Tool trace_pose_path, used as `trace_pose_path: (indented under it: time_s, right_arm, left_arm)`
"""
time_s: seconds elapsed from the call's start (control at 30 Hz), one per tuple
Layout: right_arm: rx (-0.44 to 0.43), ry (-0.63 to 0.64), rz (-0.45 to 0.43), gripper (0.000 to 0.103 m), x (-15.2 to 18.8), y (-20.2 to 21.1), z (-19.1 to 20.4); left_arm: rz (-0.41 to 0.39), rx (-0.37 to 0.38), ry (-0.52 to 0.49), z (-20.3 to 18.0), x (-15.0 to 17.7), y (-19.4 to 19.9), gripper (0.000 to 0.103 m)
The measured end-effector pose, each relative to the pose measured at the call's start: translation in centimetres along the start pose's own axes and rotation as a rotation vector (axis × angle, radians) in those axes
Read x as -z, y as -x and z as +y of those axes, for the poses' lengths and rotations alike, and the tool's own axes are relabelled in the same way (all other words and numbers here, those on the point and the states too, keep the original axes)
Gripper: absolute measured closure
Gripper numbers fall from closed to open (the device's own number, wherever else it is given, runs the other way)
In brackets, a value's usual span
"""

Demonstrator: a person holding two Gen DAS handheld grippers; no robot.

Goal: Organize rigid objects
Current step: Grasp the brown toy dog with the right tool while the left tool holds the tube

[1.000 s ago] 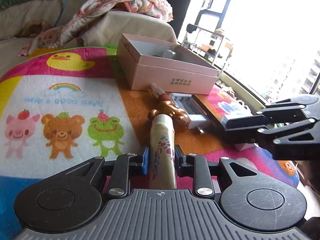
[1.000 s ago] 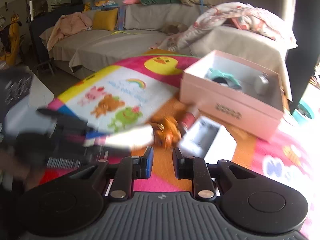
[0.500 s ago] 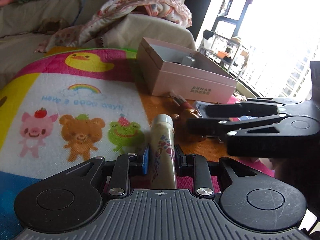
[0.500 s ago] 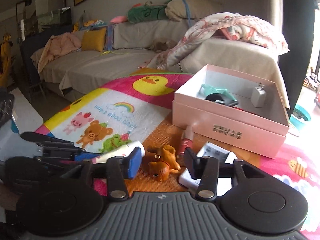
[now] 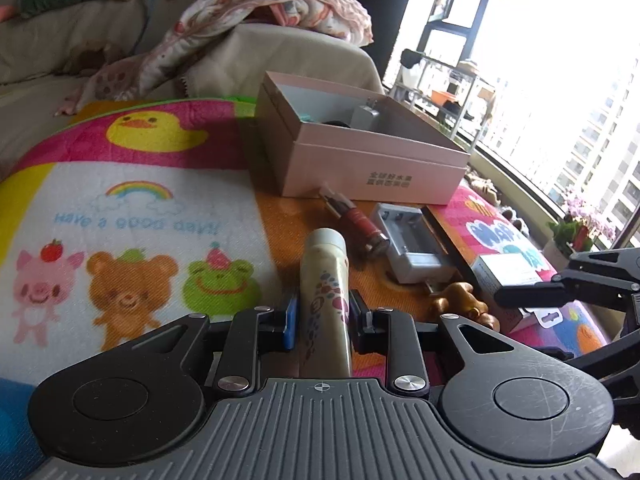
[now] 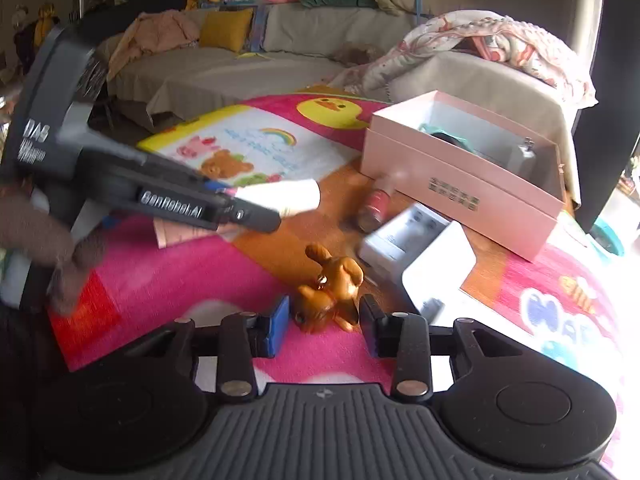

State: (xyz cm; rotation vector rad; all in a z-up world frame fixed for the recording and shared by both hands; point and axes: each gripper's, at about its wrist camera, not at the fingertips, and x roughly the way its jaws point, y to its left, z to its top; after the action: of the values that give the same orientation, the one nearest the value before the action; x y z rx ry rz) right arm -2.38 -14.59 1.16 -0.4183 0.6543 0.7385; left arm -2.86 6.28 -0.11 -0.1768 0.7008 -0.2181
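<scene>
The cream tube [image 5: 325,300] is clamped in the left gripper [image 5: 323,316], pointing toward the pink box [image 5: 360,168] at twelve o'clock. The box already holds a few items; the toy dog [image 6: 328,292], red bottle [image 5: 366,228] and white case [image 5: 412,248] remain on the mat [image 5: 120,216]. The right gripper [image 6: 324,324], level and low, has its jaws wide apart around the dog, not yet closed.

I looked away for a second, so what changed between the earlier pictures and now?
The right gripper opened and came down around the brown toy dog, jaws either side, not yet closed. The left gripper lifted the cream tube slightly. Unchanged: its grip on the tube, and the pink box, red bottle and white charger.
</scene>
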Motion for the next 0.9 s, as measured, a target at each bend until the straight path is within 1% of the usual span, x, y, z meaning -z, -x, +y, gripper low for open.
trace_pose_path:
  time_s: [0.03, 0.1, 0.13, 0.17, 0.2, 0.23, 0.3, 0.37, 0.4, 0.47, 0.53, 0.63, 0.7, 0.73, 0.8, 0.83, 0.9]
  right_arm:
    - [0.050, 0.015, -0.007, 0.054, 0.2, 0.1, -0.2]
    - [0.184, 0.042, -0.013, 0.049, 0.5, 0.0, -0.4]
    - [0.265, 0.059, -0.023, 0.048, 0.7, -0.2, -0.4]
    - [0.321, 0.070, -0.035, 0.048, 0.9, -0.2, -0.5]
    - [0.341, 0.062, -0.044, 0.048, 0.9, -0.1, -0.7]
    - [0.322, 0.027, -0.054, 0.048, 0.9, 0.2, -1.1]
    - [0.228, -0.055, -0.071, 0.043, 0.9, 0.9, -1.8]
    - [0.138, -0.121, -0.093, 0.032, 0.9, 1.5, -2.2]
    - [0.113, -0.144, -0.105, 0.031, 0.8, 1.6, -2.2]
    - [0.089, -0.190, -0.124, 0.029, 0.5, 1.3, -2.2]
    - [0.094, -0.228, -0.130, 0.028, 0.2, 0.7, -2.3]
    - [0.087, -0.251, -0.123, 0.028, 0.1, -0.7, -2.7]
    - [0.080, -0.260, -0.106, 0.028, 0.2, -1.6, -2.7]
    - [0.076, -0.263, -0.093, 0.029, 0.3, -2.0, -2.7]
    - [0.060, -0.258, -0.074, 0.040, 0.6, -2.4, -2.6]
    - [0.049, -0.253, -0.067, 0.052, 0.6, -2.5, -2.6]
    - [0.055, -0.245, -0.069, 0.053, 0.7, -2.5, -2.3]
  left_arm:
    - [-0.001, -0.007, -0.011, -0.5, -0.2, -0.4, 0.074]
    - [-0.003, -0.028, -0.037, -1.6, -0.2, -0.8, 0.074]
    - [-0.006, -0.039, -0.049, -2.0, -0.1, -0.9, 0.074]
    - [-0.007, -0.052, -0.067, -2.4, 0.0, -1.0, 0.074]
    - [-0.008, -0.061, -0.094, -2.7, 0.2, -1.0, 0.074]
    - [-0.008, -0.067, -0.117, -3.0, 0.3, -0.9, 0.074]
    - [-0.006, -0.071, -0.132, -3.1, 0.4, -0.9, 0.074]
    - [-0.007, -0.066, -0.124, -3.0, 0.4, -0.9, 0.074]
    - [-0.009, -0.060, -0.112, -2.8, 0.4, -0.8, 0.074]
    - [-0.015, -0.043, -0.081, -2.3, 0.5, -0.7, 0.074]
    - [-0.020, -0.026, -0.051, -1.8, 0.5, -0.6, 0.074]
    - [-0.027, -0.009, -0.021, -1.3, 0.5, -0.5, 0.074]
    - [-0.029, -0.012, -0.019, -1.4, 0.5, -0.5, 0.074]
    - [-0.029, -0.016, -0.023, -1.5, 0.5, -0.5, 0.074]
    - [-0.027, -0.029, -0.036, -1.8, 0.5, -0.6, 0.074]
    - [-0.026, -0.037, -0.046, -2.0, 0.4, -0.7, 0.074]
    - [-0.023, -0.051, -0.063, -2.3, 0.4, -0.8, 0.074]
